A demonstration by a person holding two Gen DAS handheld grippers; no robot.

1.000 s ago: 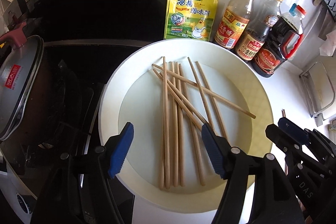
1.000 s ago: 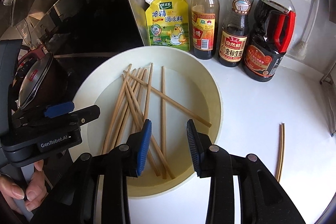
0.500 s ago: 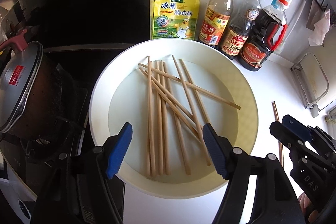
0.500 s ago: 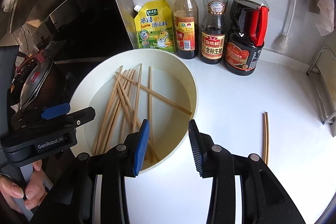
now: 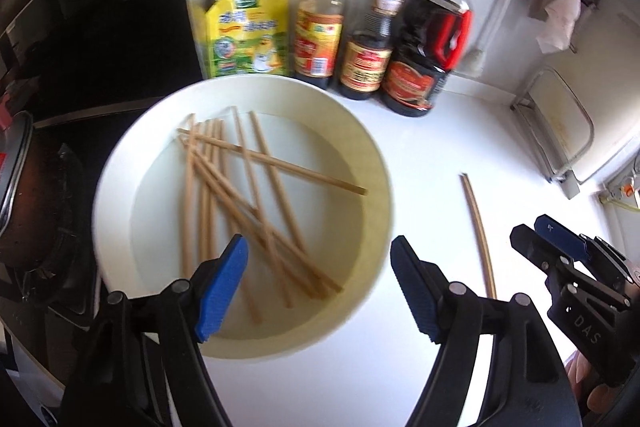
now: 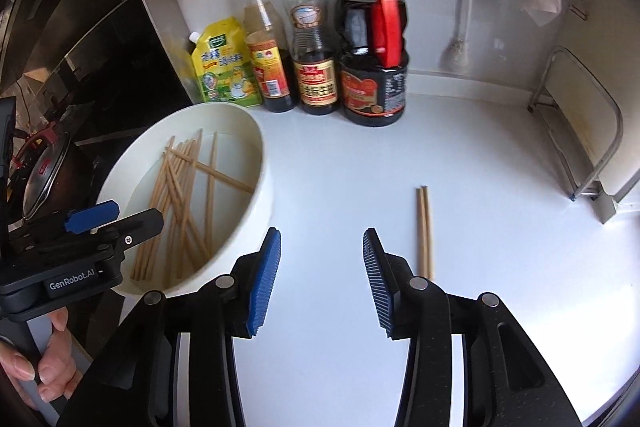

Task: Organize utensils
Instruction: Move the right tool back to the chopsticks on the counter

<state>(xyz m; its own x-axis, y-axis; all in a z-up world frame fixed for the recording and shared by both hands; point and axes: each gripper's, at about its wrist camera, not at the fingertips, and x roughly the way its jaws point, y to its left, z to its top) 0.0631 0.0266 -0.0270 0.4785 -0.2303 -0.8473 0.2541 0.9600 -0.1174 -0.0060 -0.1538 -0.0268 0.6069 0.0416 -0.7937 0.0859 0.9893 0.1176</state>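
Several wooden chopsticks [image 5: 240, 195] lie crossed in a round white basin [image 5: 372, 163], also seen in the right wrist view as chopsticks [image 6: 180, 195] in the basin [image 6: 260, 163]. A separate pair of chopsticks [image 6: 424, 231] lies side by side on the white counter, seen from the left wrist as a thin pair [image 5: 478, 227]. My left gripper [image 5: 320, 287] hangs over the basin's right rim, jaws opening, nothing between them. My right gripper [image 6: 320, 275] is over bare counter just left of the loose pair, jaws opening and empty.
A yellow seasoning pouch [image 6: 222, 67] and three sauce bottles [image 6: 312, 39] stand against the back wall. A black stove with a lidded pot [image 5: 16, 183] sits at the left. A metal rack [image 6: 580, 131] stands at the right. A hand [image 6: 36, 367] holds the left gripper's handle.
Both grippers have moved right, away from the basin's middle toward the counter. The loose pair has come fully into view. Both sets of jaws stand a little wider.
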